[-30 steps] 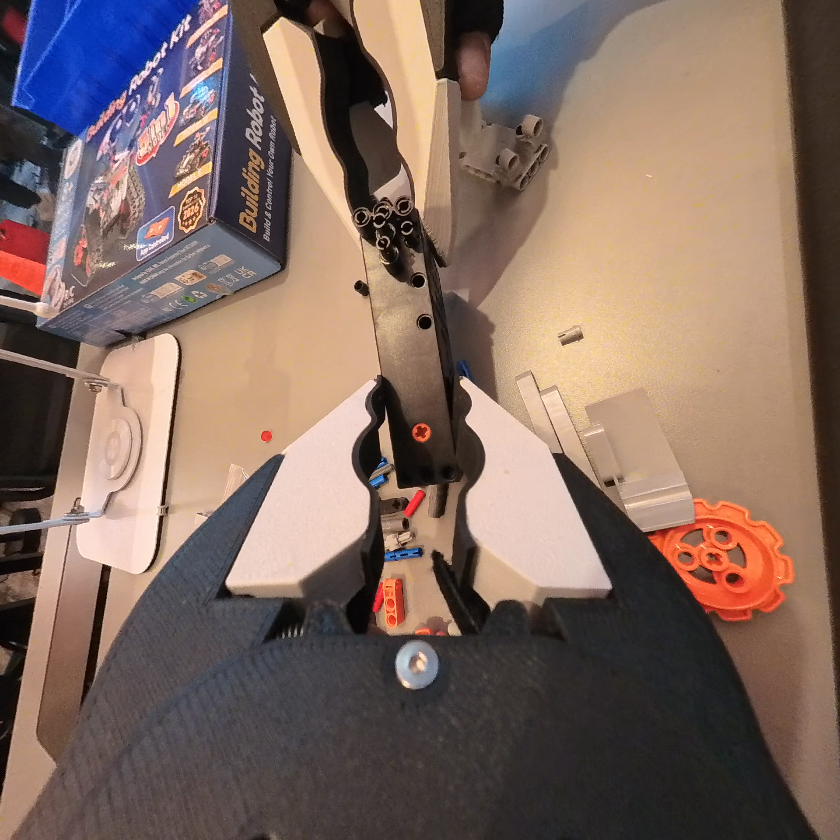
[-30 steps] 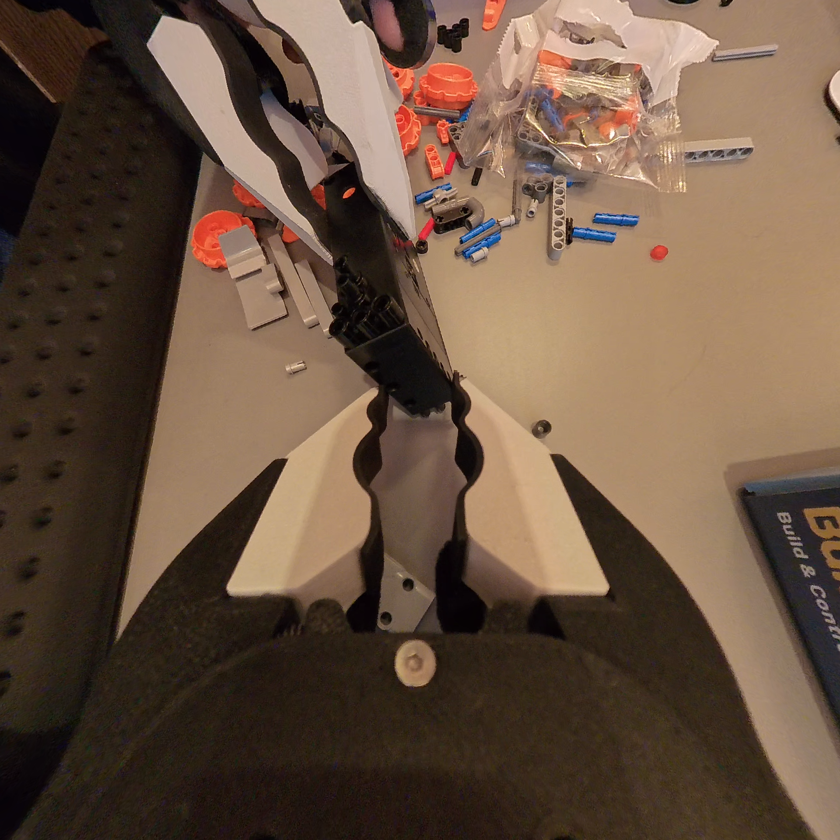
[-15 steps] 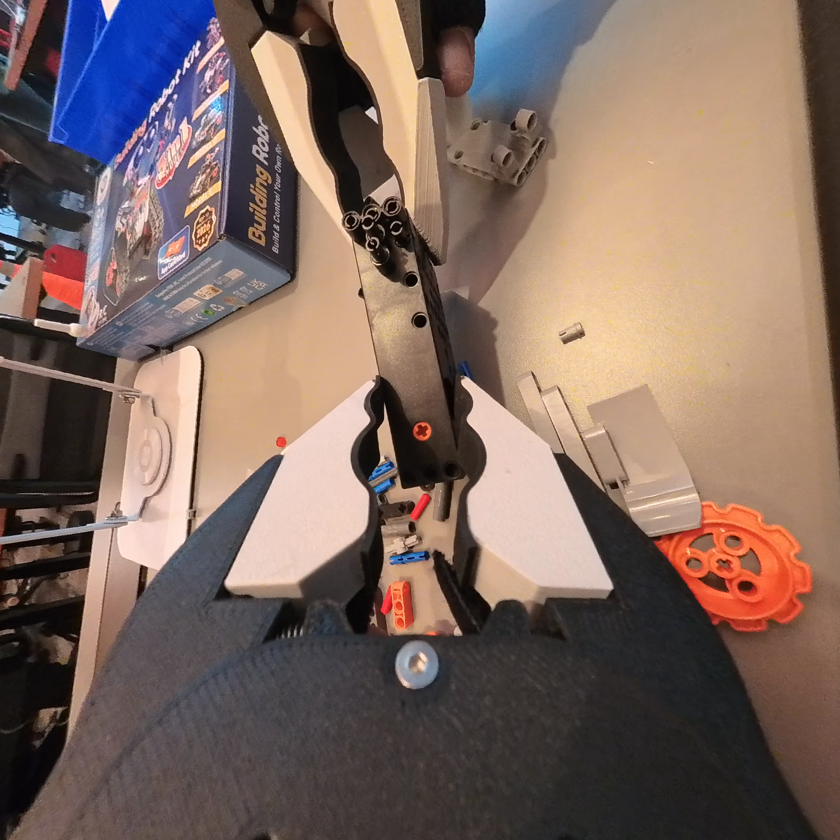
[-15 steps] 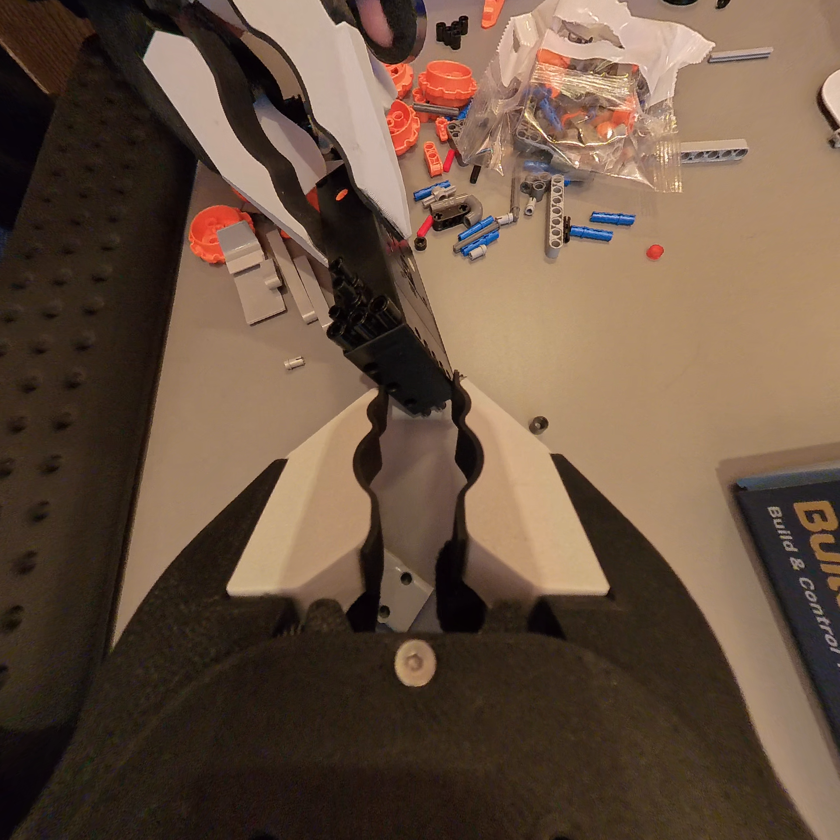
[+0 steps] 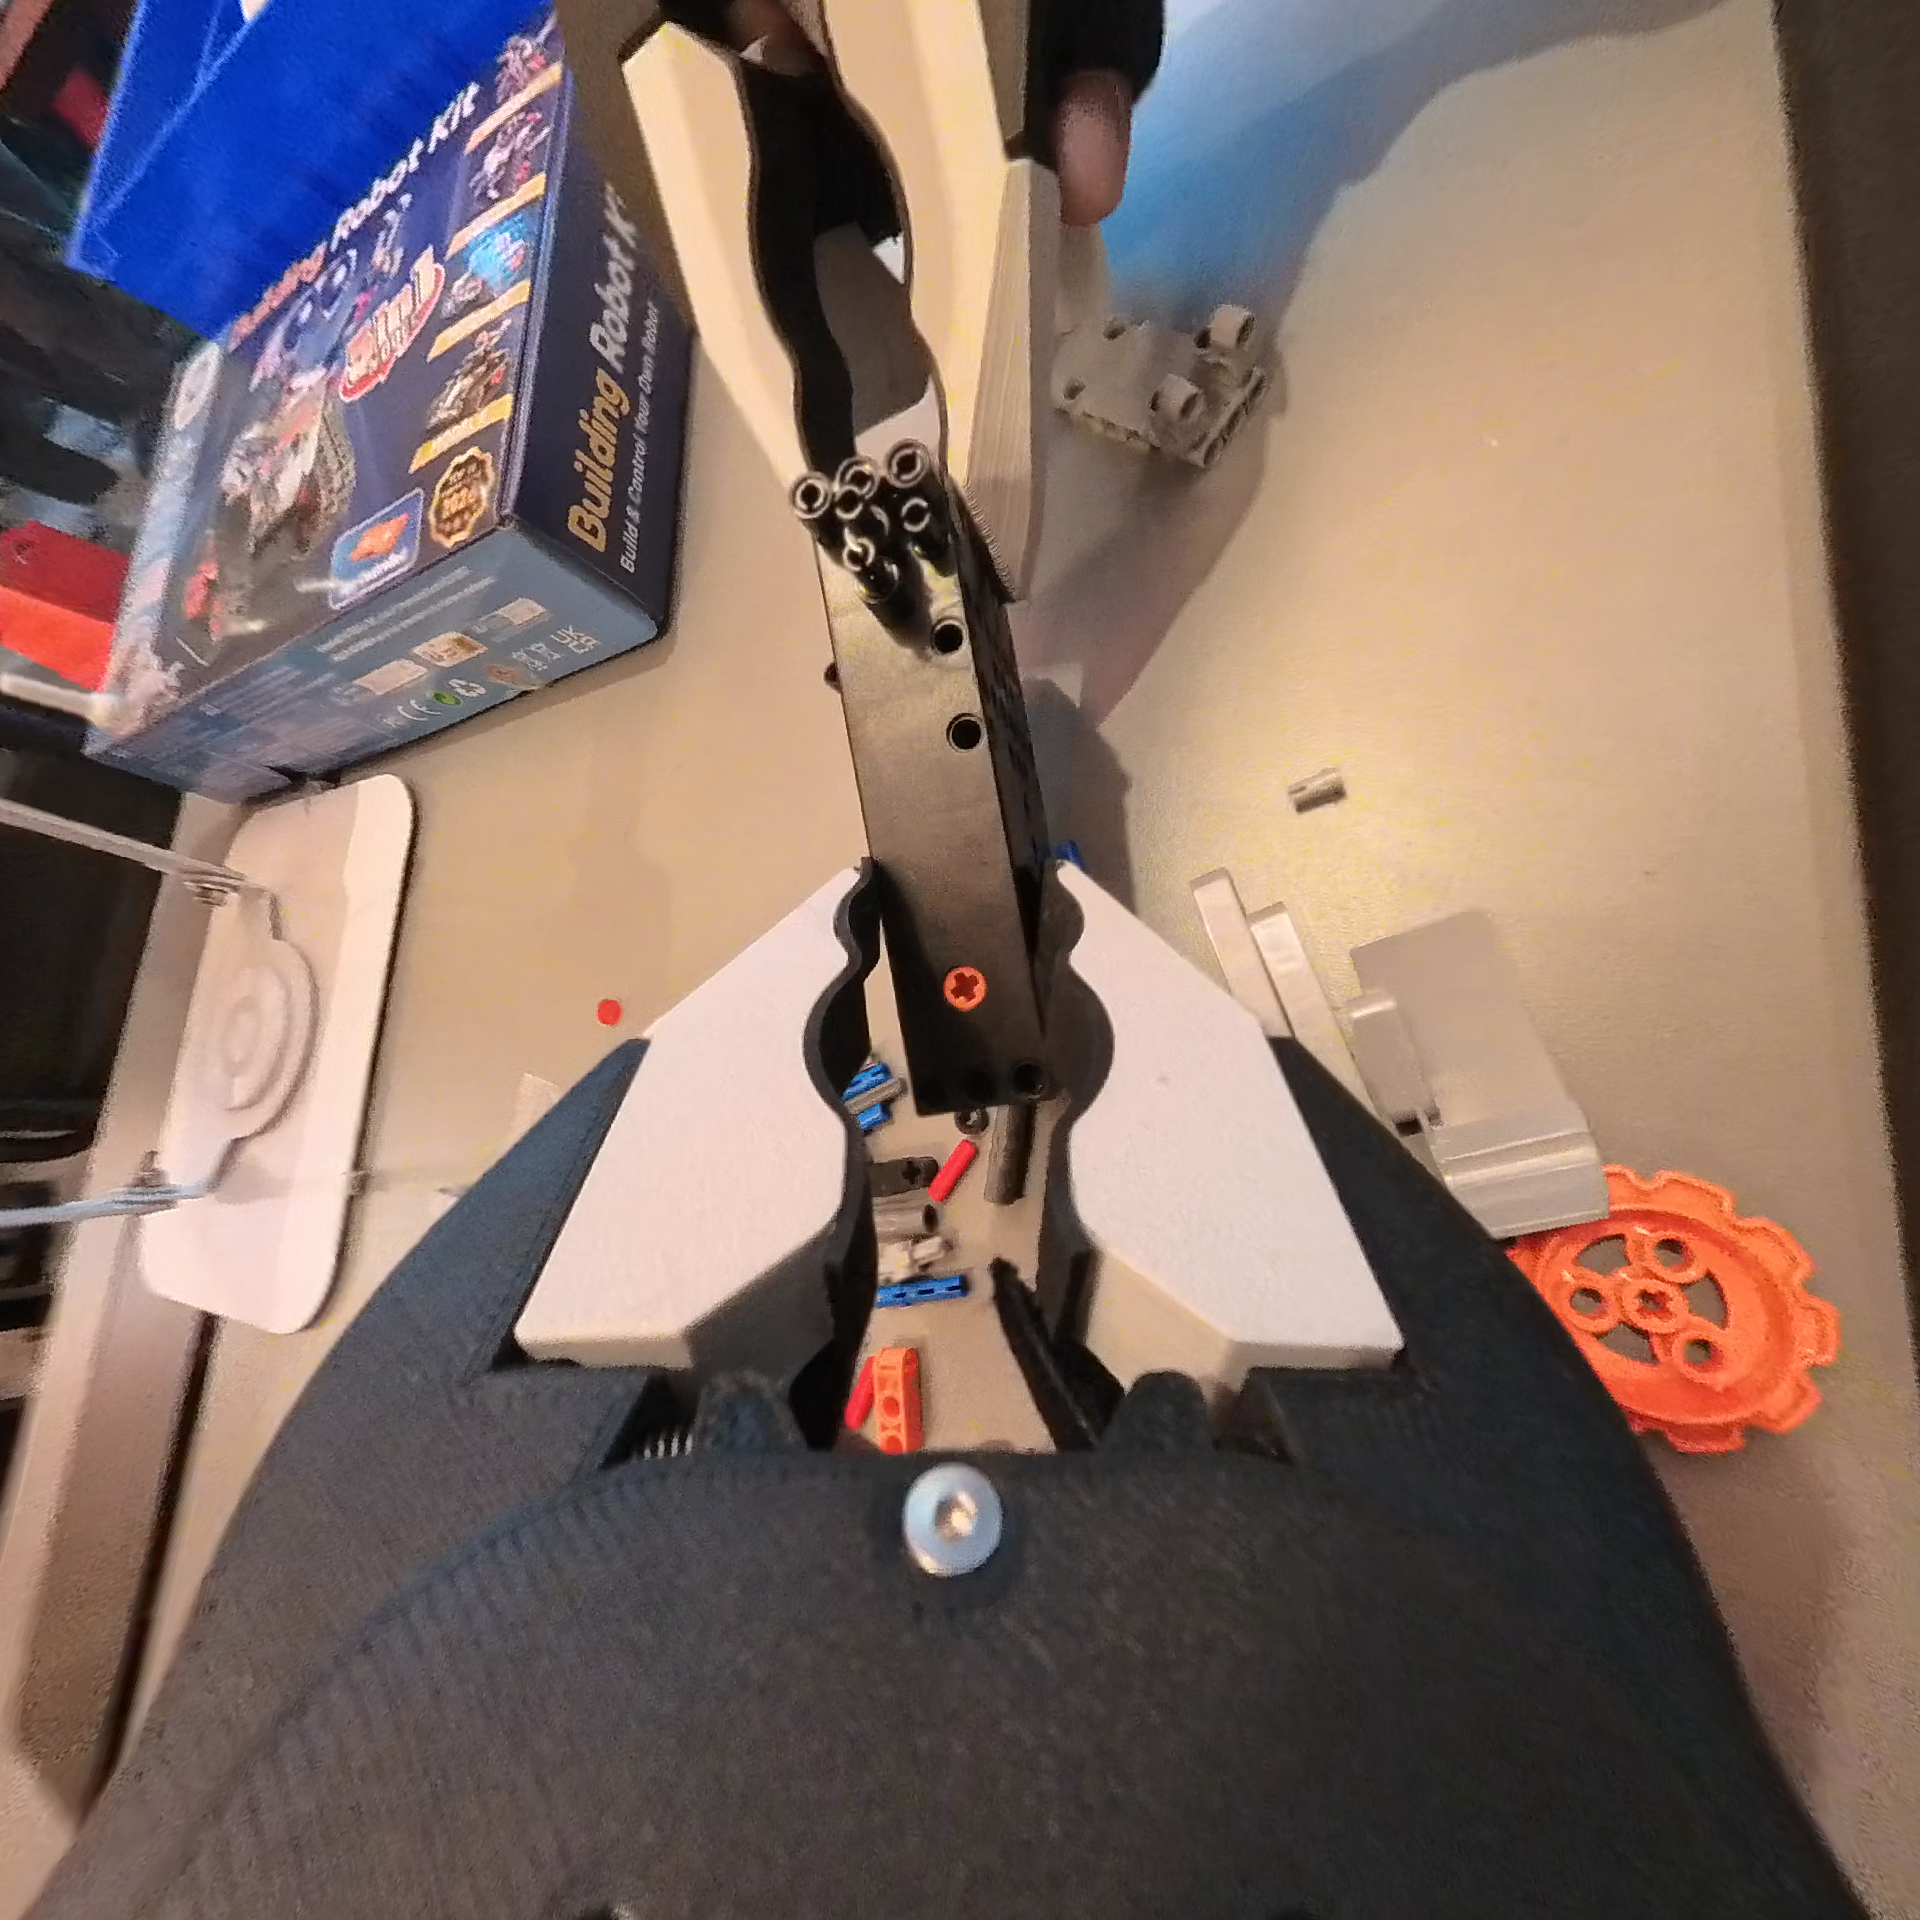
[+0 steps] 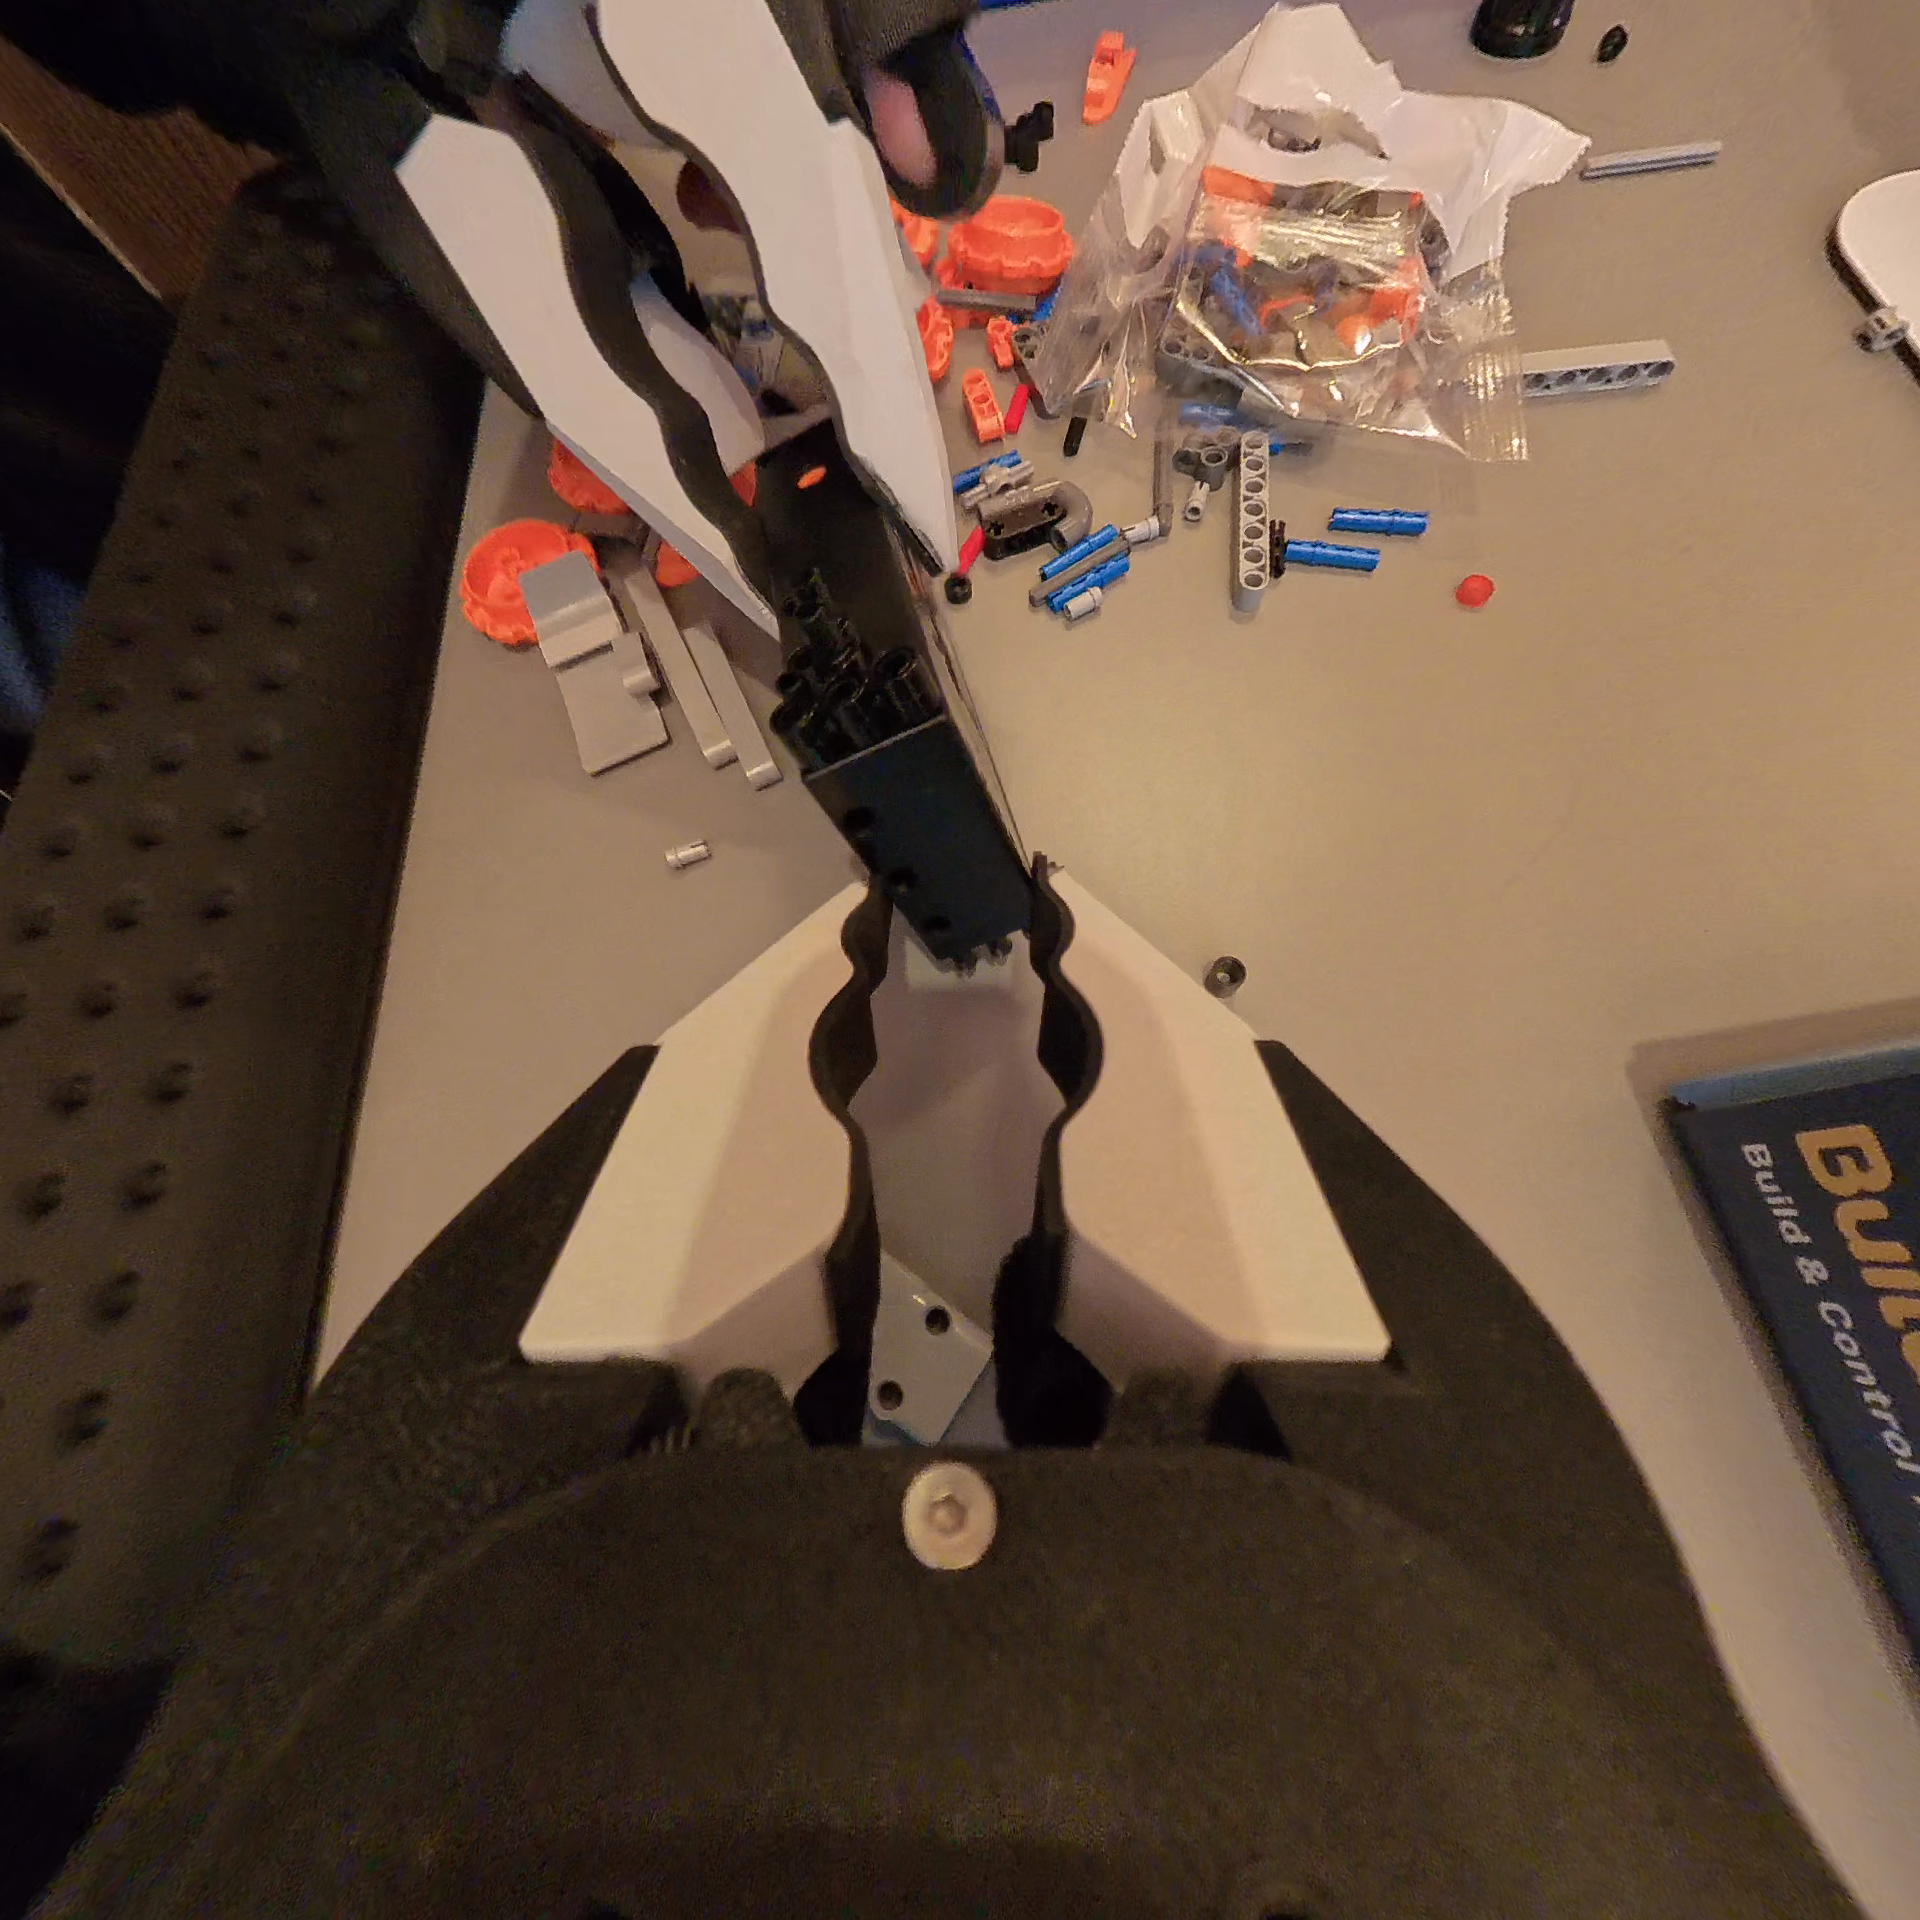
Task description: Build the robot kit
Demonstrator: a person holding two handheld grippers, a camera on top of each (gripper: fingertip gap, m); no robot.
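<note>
A long black block with side holes, an orange cross socket and a cluster of black pins at its far end is held above the table. My left gripper is shut on its near end. The right gripper grips the pinned end, with a gloved hand behind it. In the right wrist view, my right gripper is shut on the end of the black block, next to the black pins. The left gripper clamps the other end.
A blue kit box and a white plate lie left. An orange gear, grey pieces and a grey connector lie right. A torn parts bag, loose blue pins and a black studded mat also show. About 6 centimetres separates my left fingertips from my right. My left tips are roughly 12 centimetres from the orange gear.
Both grippers stay shut on the black block. The block and grippers have shifted only slightly over the table; nothing was let go.
</note>
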